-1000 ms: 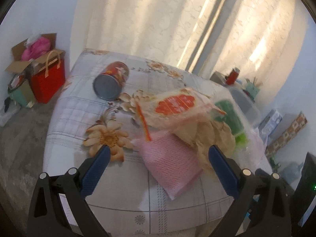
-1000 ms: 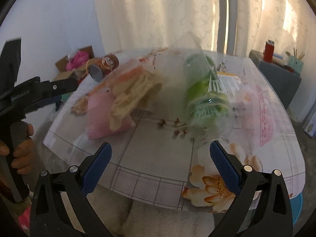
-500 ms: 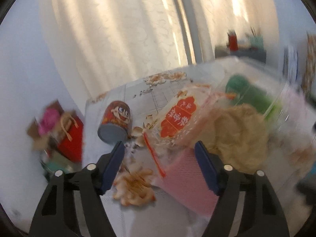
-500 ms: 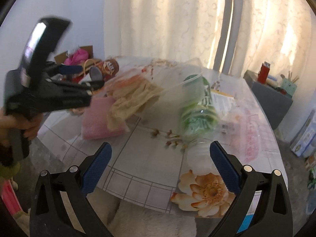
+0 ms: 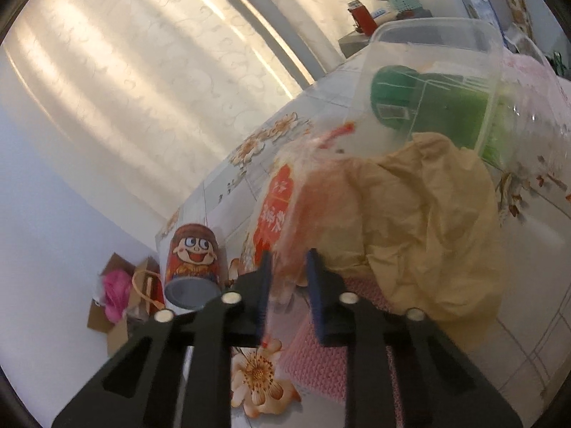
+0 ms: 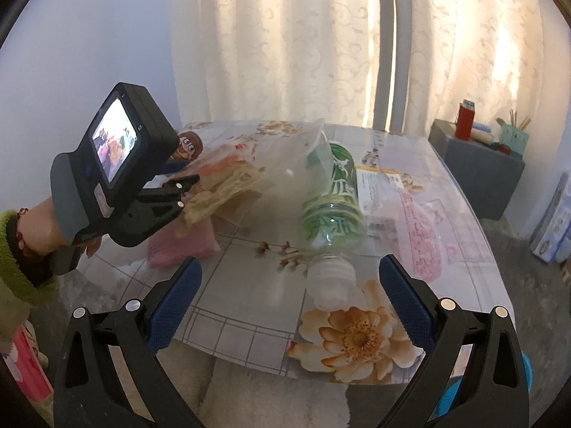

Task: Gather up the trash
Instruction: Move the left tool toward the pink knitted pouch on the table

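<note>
1. My left gripper [image 5: 288, 278] is closing its jaws on the near edge of the clear snack wrapper with the red label [image 5: 276, 214], which lies at the left of the table [image 6: 249, 306] on crumpled brown paper [image 5: 421, 221]; the film is between the pads.
2. My right gripper [image 6: 287, 299] hangs wide open and empty, near the green bottle [image 6: 333, 196].
3. I judge this the grasp step; next, lift the wrapper clear without dragging the paper.
</note>
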`<state>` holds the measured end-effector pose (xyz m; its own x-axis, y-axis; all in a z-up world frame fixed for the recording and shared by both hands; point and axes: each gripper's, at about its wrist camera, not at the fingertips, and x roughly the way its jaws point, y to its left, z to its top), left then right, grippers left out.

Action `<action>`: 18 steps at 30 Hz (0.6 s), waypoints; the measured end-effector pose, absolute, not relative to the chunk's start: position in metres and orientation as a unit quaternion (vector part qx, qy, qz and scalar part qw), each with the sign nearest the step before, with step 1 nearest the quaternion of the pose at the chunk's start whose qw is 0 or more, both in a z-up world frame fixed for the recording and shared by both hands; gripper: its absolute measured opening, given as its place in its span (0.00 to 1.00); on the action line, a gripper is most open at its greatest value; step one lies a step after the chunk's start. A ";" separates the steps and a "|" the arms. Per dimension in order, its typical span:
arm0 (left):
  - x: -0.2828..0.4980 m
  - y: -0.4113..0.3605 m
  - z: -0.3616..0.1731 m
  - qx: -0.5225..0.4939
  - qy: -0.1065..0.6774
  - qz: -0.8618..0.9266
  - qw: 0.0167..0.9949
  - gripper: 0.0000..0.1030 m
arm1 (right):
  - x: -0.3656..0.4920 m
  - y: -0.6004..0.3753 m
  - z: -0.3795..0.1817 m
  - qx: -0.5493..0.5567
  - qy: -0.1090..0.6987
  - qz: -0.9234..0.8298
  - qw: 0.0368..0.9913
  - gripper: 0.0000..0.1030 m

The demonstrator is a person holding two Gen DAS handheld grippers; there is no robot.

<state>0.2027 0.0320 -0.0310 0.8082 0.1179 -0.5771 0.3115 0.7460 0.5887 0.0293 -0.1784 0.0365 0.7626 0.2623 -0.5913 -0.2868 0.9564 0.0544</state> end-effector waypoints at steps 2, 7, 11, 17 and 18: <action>0.200 0.029 -0.030 0.360 0.296 -0.050 0.883 0.09 | 0.029 -0.182 0.036 -0.016 0.314 0.145 0.938 0.92; 0.191 0.028 -0.022 0.365 0.270 -0.035 0.890 0.04 | 0.029 -0.188 0.036 -0.008 0.318 0.141 0.938 0.92; 0.180 0.032 -0.009 0.363 0.246 -0.019 0.898 0.03 | 0.025 -0.189 0.038 -0.004 0.316 0.134 0.939 0.92; 0.180 0.034 -0.016 0.363 0.261 -0.024 0.894 0.07 | 0.021 -0.192 0.040 0.005 0.316 0.135 0.939 0.92; 0.185 0.036 -0.018 0.356 0.269 -0.027 0.895 0.07 | 0.022 -0.191 0.040 0.005 0.316 0.135 0.939 0.92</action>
